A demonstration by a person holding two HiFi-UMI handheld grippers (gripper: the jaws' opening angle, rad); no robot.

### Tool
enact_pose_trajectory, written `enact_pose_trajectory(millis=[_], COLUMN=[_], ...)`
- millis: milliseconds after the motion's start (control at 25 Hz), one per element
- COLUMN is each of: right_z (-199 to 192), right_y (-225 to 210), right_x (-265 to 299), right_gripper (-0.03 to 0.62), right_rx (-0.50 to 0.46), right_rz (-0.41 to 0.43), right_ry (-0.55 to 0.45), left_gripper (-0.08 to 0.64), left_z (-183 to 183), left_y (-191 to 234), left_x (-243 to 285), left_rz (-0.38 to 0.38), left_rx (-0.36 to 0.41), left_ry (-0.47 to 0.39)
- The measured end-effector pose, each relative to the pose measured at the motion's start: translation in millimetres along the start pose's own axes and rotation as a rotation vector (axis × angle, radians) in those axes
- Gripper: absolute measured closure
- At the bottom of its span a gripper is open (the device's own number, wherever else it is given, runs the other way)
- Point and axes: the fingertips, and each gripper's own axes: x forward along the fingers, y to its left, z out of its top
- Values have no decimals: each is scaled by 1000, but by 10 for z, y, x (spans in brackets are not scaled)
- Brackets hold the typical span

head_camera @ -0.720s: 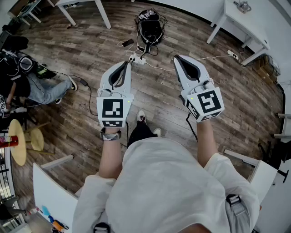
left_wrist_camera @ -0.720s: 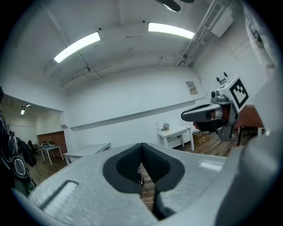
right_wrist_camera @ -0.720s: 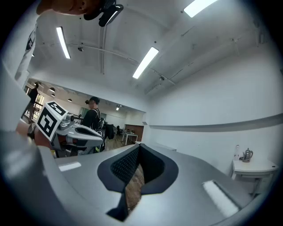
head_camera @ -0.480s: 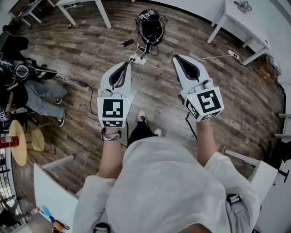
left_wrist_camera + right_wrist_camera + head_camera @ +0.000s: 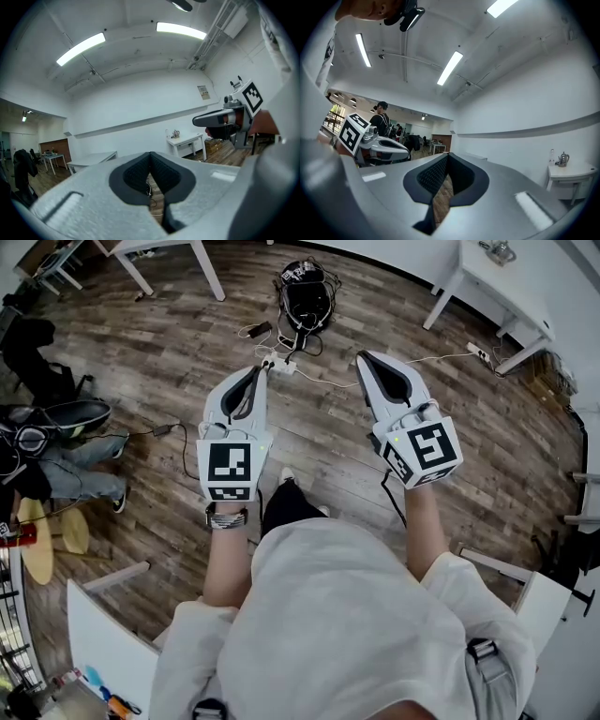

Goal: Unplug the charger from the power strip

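Note:
A white power strip [image 5: 280, 363] lies on the wooden floor ahead, with plugs and several cables running from it; I cannot pick out the charger itself. My left gripper [image 5: 262, 371] is held level in the air, its tip in line with the strip in the head view but well above the floor. In the left gripper view the left gripper [image 5: 150, 157] has its pads together and nothing between them. My right gripper [image 5: 363, 360] hangs to the right of the strip. In the right gripper view the right gripper [image 5: 447, 157] is likewise shut and empty.
A black bag [image 5: 307, 296] with tangled cables sits just beyond the strip. A second power strip [image 5: 480, 352] lies by the white table [image 5: 497, 282] at the right. A seated person [image 5: 52, 465] and a yellow stool [image 5: 37, 535] are at the left.
Both grippers have stayed almost still. The seated person at the left has shifted, legs drawn in and lower in the view.

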Motion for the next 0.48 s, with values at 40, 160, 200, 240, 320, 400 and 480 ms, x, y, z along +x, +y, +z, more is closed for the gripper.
enact_pose_trajectory(millis=[40,160,200,240,320,400,480], right_z=[-20,-66,-79,-94,-140,-191,-238], right_y=[-17,-56,-76,-99,-143,-181,-233], right_x=[14,70,96,128,203,296,409], right_gripper=[592,591,592,592,592,592,592], right_rx=[5,17,19,20,20,22,25], right_rz=[-1,1,2,3,6,10,12], right_ry=[3,10,13,17,24,32,38], left_gripper=[555,555,555,555,555,555,555], left_z=[-14,-60,-66,-71,-104,-170,-239], left_y=[6,41,58,77,128,193,270], left_x=[18,76,102,133,208,297,412], left_rz=[1,4,5,7,11,14,14], left_rx=[-2,-11,-12,-12,-16,-25,-34], left_ry=[3,15,16,17,20,28,35])
